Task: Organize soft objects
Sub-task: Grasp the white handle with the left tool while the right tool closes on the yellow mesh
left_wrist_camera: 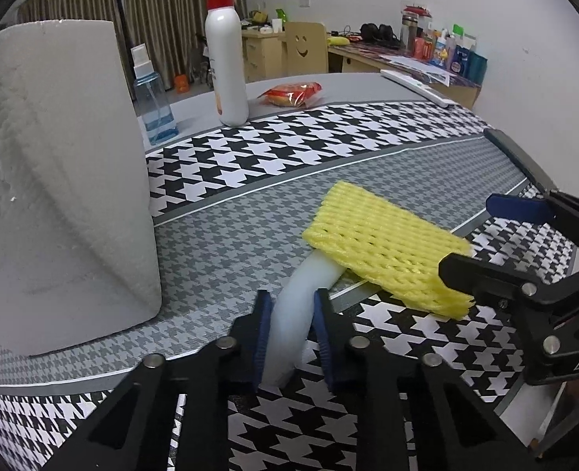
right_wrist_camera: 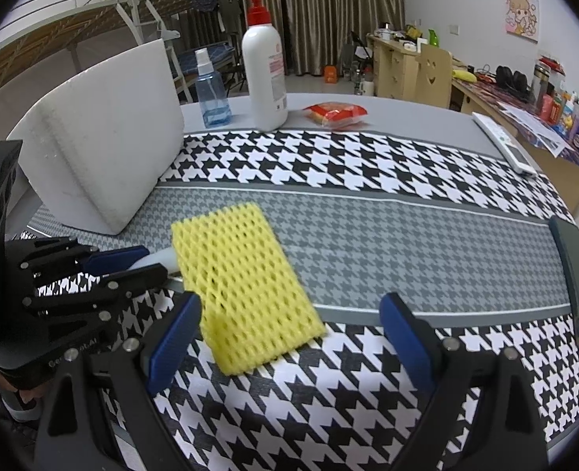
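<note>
Foam is what is gripped in the left wrist view: a white foam strip is pinched between the narrow blue pads of the left gripper, its far end tucked under the yellow foam net. The strip is judged to be held so that it can be drawn out from beneath the net. The net lies flat on the houndstooth tablecloth, and the right gripper is seen at the right edge with its fingers spread on either side of the net's near end. A large white foam block stands at the left.

In the right wrist view the right gripper is held wide, the net lying between its pads, just beside the left pad; contact cannot be confirmed. The left gripper is closed on the strip at the net's left edge.

No bin or tray is seen. The only containers are a pump bottle and a spray bottle holding blue liquid, both at the far edge beside a red snack packet.
</note>
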The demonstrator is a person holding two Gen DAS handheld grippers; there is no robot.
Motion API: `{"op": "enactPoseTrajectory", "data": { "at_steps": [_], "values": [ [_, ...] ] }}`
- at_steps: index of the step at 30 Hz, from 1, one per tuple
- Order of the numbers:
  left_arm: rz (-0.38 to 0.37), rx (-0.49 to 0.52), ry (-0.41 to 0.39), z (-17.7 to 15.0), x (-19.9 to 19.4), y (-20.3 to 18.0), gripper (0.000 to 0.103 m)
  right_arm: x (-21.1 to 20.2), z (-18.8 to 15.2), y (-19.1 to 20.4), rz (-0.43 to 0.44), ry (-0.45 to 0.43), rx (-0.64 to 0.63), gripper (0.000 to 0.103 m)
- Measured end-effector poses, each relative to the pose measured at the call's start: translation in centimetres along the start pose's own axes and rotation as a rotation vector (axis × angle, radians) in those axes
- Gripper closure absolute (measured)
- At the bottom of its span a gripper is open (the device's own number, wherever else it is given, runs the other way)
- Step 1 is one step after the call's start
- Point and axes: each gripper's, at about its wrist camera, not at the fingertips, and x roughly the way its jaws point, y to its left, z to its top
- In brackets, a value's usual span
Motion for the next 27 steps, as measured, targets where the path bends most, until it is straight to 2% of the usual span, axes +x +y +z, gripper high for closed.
{"op": "enactPoseTrajectory", "data": {
  "at_steps": [9, 16, 22, 27],
  "values": [
    [0.005, -0.018, -0.028, 0.0, -0.8, 0.3, 0.088, 0.0, 0.2, 1.3, 0.0, 0.0, -0.05, 0.009],
    [0.006, -0.033, -0.037, -0.1, -1.3, 0.8, 0.089, -0.1, 0.4, 1.6, 0.007, 0.001, -0.058, 0.013],
    [-0.002, -0.037, -0.037, -0.2, -1.4, 0.8, 0.089, 0.2, 0.6, 2.6, 0.043, 0.013, -0.081, 0.02],
    [-0.005, -0.035, -0.039, -0.2, -1.4, 0.7, 0.089, 1.3, 0.7, 3.0, 0.055, 0.054, -0.086, 0.034]
  ]
}}
